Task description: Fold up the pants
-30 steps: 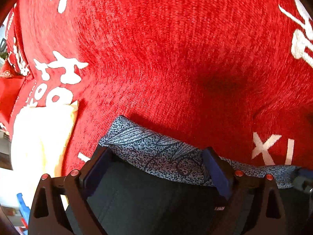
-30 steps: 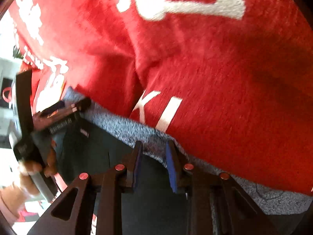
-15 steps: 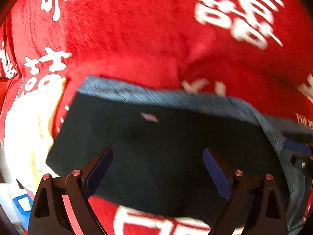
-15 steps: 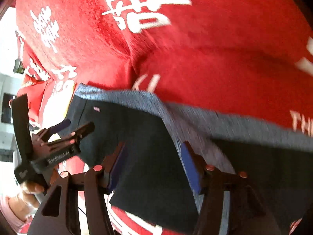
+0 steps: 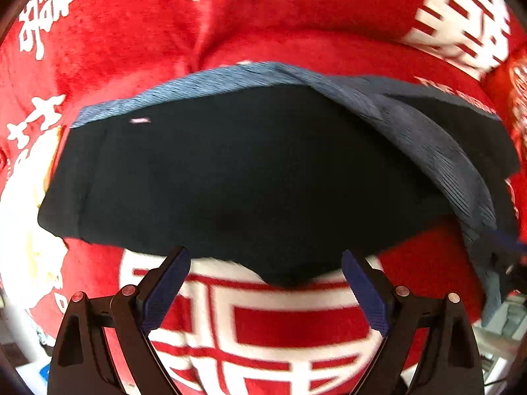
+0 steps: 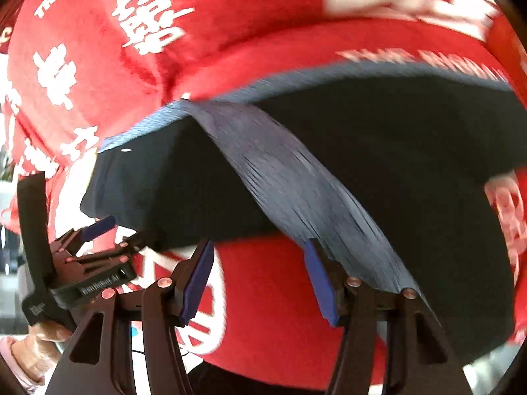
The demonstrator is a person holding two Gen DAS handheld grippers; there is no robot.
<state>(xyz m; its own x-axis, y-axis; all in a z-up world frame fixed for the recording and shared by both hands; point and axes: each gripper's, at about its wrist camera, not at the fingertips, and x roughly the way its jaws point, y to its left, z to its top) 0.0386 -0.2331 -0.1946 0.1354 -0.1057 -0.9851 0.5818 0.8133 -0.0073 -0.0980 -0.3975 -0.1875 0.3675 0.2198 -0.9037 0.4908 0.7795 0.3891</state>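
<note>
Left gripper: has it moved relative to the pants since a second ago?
Yes. The left gripper has backed off the pants: earlier its open jaws sat at the patterned waistband edge; now they hover empty over the red blanket beyond the near edge.

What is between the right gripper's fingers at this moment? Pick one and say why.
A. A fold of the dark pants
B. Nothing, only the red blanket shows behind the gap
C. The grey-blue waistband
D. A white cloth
B: in the right wrist view the right gripper stands open with only the red blanket visible through the gap, while the dark pants lie beyond its fingertips.
</note>
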